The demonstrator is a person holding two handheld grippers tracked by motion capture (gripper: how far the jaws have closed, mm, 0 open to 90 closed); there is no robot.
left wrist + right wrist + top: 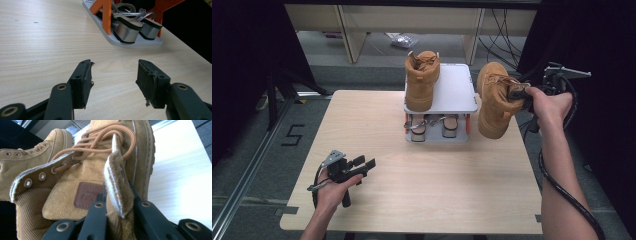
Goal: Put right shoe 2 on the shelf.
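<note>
I see the table [412, 190] with a rack [462, 95] at its far edge, one boot [421, 80] on top. My right gripper [518, 95] clamps the second boot [493, 102] by its collar, in the air right of the rack. My left gripper [364, 165] rests on the table, jaws apart, empty.

One boot [422, 80] stands on the rack's [457, 95] top shelf, left side. The other boot [493, 100] hangs right of the rack, above the table [412, 190]. Sandals [432, 127], apparently a pair, sit underneath.
</note>
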